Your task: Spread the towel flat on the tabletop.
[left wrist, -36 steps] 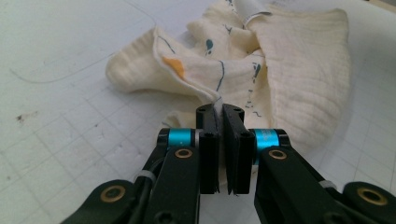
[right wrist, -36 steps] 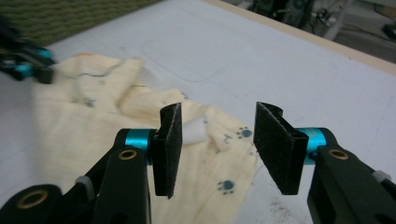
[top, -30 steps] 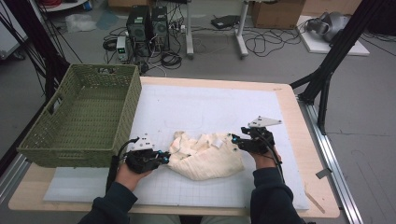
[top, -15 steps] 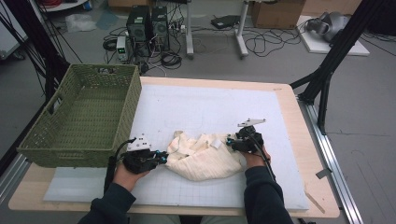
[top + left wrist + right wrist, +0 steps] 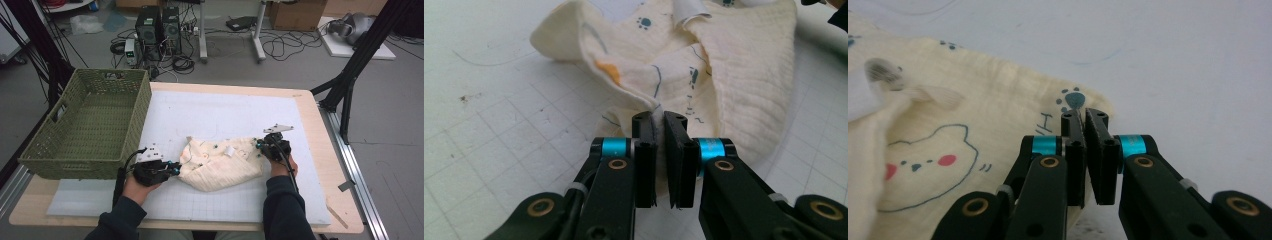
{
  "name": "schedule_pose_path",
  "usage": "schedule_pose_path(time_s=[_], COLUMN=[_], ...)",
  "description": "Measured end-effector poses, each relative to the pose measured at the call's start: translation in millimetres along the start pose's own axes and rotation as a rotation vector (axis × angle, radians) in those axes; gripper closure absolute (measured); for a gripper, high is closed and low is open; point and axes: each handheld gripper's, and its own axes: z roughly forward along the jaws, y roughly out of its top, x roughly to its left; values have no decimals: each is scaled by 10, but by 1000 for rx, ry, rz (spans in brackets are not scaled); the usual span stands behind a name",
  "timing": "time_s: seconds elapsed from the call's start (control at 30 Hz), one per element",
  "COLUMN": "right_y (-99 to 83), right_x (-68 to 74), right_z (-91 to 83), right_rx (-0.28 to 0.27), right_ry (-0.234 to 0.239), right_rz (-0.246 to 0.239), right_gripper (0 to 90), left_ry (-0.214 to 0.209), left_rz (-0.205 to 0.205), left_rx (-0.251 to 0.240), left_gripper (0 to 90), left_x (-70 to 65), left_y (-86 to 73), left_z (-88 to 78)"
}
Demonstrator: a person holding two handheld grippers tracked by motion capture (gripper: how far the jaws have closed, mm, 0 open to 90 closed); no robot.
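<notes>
**A:** On the white mat [image 5: 210,115] covering the table [image 5: 320,125], what lies between your two hands?

**B:** A crumpled cream cloth [image 5: 220,162], printed with paw marks and cat faces, lies near the front middle of the mat, your hands at its two ends. To its left stands the green woven basket [image 5: 85,127], well apart from the cloth's right end and near its left.

**A:** How does your left hand-held gripper [image 5: 172,167] stand?

**B:** Its jaws are closed almost fully on a pinched fold at the cloth's left edge. The left gripper view shows the left hand-held gripper [image 5: 660,131] with a thin ridge of cloth [image 5: 744,70] squeezed between the two black pads, the rest of the fabric spreading away beyond them.

**A:** And your right hand-held gripper [image 5: 261,145]?

**B:** Its jaws have just been closing, and now they pinch the cloth's right corner. The right gripper view shows the right hand-held gripper [image 5: 1084,122] clamped on the hem of the cloth [image 5: 973,100], just beside a blue paw print [image 5: 1074,100]; a cat face [image 5: 930,165] lies lower left of the jaws, and bare mat [image 5: 1173,60] beyond the hem.
</notes>
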Motion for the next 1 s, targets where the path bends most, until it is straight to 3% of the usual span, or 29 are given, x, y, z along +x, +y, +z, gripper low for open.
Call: schedule_pose_path(time_s=[0.07, 0.13, 0.2, 0.33, 0.47, 0.63, 0.87, 1.0], right_y=[-4, -11, -11, 9, 3, -87, -255, -330], right_x=[-50, -81, -78, -46, -44, -30, -45, -50], right_z=[-22, -31, -47, -105, -218, -410, -645, -763], right_rx=[-23, -51, -64, -97, -129, -195, -244, -249], right_ry=[-31, -25, -14, -3, 0, 22, 44, 67], right_rz=[20, 47, 58, 48, 44, 57, 79, 75], right_gripper=[869, 867, 851, 712, 602, 480, 411, 404], left_ry=[-5, -18, -13, 10, 28, 32, 33, 39], left_rz=[1, -2, -11, -50, -73, -74, -107, -95], left_rx=[1, 4, 11, -5, -30, -75, -147, -163], left_gripper=[830, 808, 722, 526, 417, 391, 361, 360], left_x=[-7, -8, -1, 37, 83, 122, 175, 198], left_y=[1, -2, -3, 5, 21, 76, 215, 334], left_z=[12, 32, 48, 37, -5, -41, -36, 4])
